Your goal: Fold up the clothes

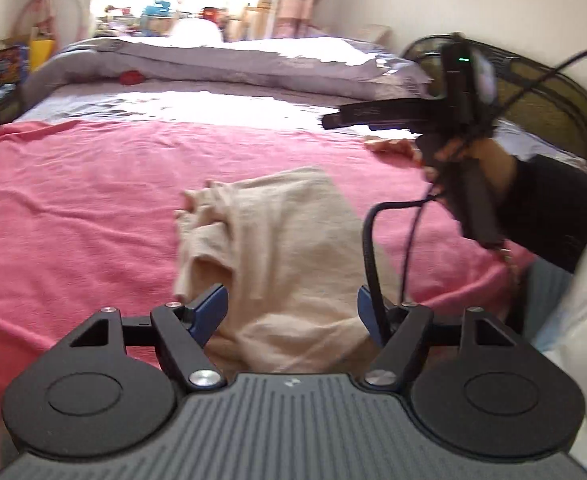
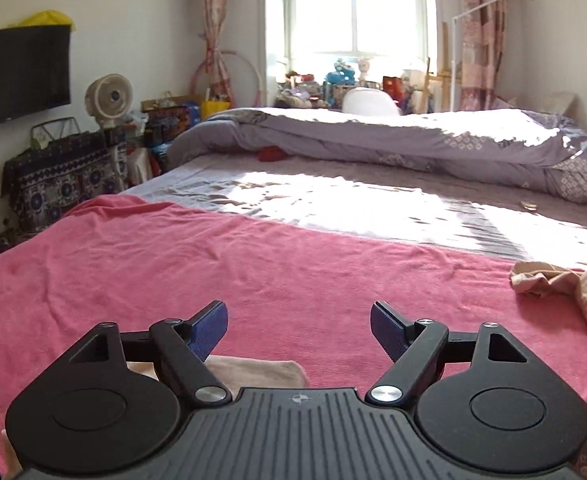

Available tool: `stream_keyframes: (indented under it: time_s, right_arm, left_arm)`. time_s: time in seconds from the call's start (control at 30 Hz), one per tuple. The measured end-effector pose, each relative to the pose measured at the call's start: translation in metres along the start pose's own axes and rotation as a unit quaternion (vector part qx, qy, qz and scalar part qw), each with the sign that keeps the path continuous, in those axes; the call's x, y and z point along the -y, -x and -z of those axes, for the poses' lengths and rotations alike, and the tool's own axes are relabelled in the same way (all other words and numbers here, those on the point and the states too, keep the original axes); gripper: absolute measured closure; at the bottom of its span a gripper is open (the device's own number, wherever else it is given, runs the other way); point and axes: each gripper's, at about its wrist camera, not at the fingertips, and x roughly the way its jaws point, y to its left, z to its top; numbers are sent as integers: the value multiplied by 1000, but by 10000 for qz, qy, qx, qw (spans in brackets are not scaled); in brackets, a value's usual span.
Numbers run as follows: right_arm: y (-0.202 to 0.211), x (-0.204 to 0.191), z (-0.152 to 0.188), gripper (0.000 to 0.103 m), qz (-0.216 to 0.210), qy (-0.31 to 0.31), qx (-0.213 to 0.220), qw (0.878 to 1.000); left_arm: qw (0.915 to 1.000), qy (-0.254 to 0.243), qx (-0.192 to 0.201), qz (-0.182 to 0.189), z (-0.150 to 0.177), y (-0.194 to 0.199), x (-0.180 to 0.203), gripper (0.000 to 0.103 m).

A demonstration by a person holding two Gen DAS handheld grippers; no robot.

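A bed (image 2: 333, 200) carries a pink blanket (image 1: 73, 220) and beige garment (image 1: 285, 248).

Daylight pours through the tall curtained window (image 2: 357, 12) at the room's far end, blowing out the pale grey bedsheet (image 2: 373, 204) into white glare, while fisheye curvature bends and darkens both views' corners and motion blur smears the black handheld right gripper (image 1: 331, 120).

Right gripper (image 2: 299, 330) jaws apart, empty, over pink blanket (image 2: 253, 264); beige garment (image 2: 573, 286) at bed's right edge.
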Motion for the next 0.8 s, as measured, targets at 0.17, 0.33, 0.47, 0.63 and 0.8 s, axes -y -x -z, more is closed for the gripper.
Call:
stream_keyframes:
  time_s: [0.17,0.33,0.47,0.63,0.8]
  right_arm:
    - [3,44,3,24,732,-186,231,9969]
    - [10,87,13,21,1589,-119,453,9862]
    - [29,117,24,20,306,-677,288,9968]
    - [51,103,54,16,-177,-315,-3,9993]
    - [67,64,86,16,-1073,-106,-338,9936]
  left_arm:
    - [9914,292,193,1259,-9,11,10,22]
    - [9744,1184,329,1885,-16,7,0,11]
    - [9958,892,217,-4,-38,-13,2,12]
    - [9877,-120,202,-1547,-72,-69,11,26]
    - [9790,-686,-295,-1895,-84,-140,9,41]
